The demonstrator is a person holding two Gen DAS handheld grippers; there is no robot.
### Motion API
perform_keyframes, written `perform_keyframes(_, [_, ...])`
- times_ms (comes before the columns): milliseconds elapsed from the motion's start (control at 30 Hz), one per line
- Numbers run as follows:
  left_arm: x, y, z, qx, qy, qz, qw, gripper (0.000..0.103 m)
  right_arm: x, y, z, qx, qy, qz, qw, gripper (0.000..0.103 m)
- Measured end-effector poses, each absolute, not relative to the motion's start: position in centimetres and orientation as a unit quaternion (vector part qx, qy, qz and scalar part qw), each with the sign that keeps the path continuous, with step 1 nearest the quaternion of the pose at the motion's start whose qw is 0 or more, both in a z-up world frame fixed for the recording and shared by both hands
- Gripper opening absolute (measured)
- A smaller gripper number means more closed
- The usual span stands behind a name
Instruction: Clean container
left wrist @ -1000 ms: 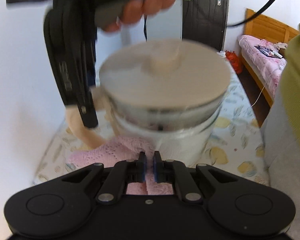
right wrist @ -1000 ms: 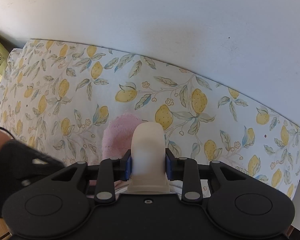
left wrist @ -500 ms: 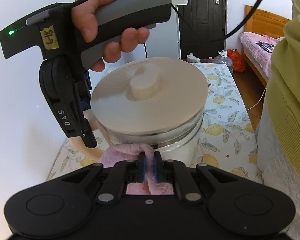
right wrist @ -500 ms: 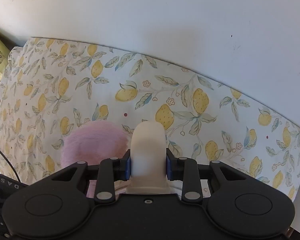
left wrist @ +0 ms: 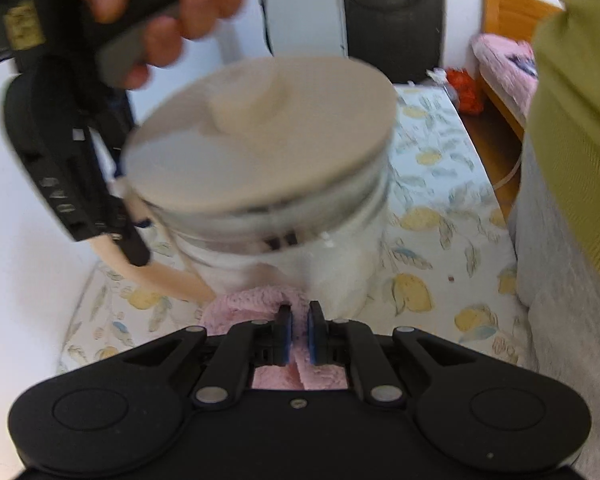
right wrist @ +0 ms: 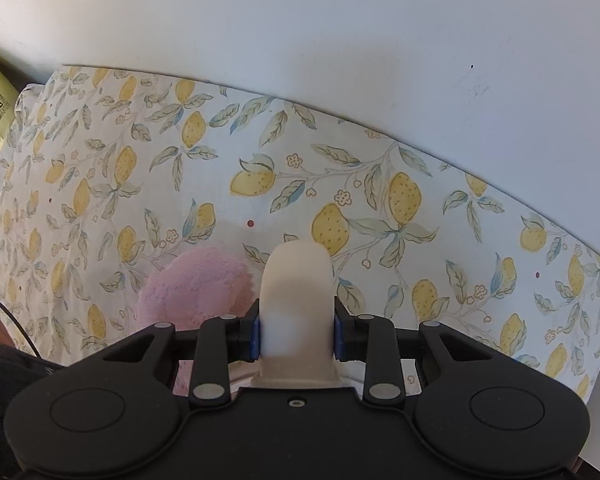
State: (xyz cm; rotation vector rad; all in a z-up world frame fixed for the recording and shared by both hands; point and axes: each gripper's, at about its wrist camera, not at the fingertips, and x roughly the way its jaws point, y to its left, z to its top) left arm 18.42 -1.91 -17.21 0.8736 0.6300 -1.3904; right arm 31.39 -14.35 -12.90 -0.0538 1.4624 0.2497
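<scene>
Lemon-print tablecloth (right wrist: 260, 152) against a white wall, bedroom behind. From the left: the left gripper (left wrist: 298, 330) is pinched tight on a fluffy pink cloth (left wrist: 252, 300), with the round white lidded container (left wrist: 260, 168) right at its 12 o'clock — upright axis, lid up, blurry. The right gripper (right wrist: 296, 338) is clamped on the container's cream handle (right wrist: 296, 292), so I'd say left wipes the wall.

A round white plastic container (left wrist: 300, 256) with a flat beige lid (left wrist: 260, 140) and raised centre knob sits tilted above the lemon-print cloth, its beige strap handle (right wrist: 297, 300) hanging at one side. A fluffy pink cloth (left wrist: 256, 300) presses against its lower wall.
</scene>
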Motion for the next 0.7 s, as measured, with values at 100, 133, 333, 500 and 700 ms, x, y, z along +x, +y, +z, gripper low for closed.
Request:
perform_keyframes(100, [18.4, -2.1, -18.3, 0.378, 0.287, -0.607, 0.637, 0.007, 31.4, -14.3, -13.0, -0.023, 0.665, 0.111, 0.738, 0.036])
perform_keyframes(133, [18.3, -2.2, -18.8, 0.377, 0.291, -0.606, 0.638, 0.007, 31.4, -14.3, -13.1, -0.023, 0.664, 0.111, 0.739, 0.036])
perform_keyframes(333, [17.7, -2.8, -21.2, 0.367, 0.315, -0.595, 0.642, 0.007, 31.6, -14.5, -13.2, -0.016, 0.672, 0.106, 0.733, 0.036])
perform_keyframes(500, [18.1, -2.6, -21.1, 0.331, 0.342, -0.576, 0.664, 0.007, 31.7, -14.7, -13.2, -0.009, 0.675, 0.1, 0.731, 0.037])
perform_keyframes(700, [17.7, -3.0, -19.5, 0.323, 0.353, -0.554, 0.681, 0.007, 31.7, -15.1, -13.1, -0.007, 0.678, 0.102, 0.728, 0.036])
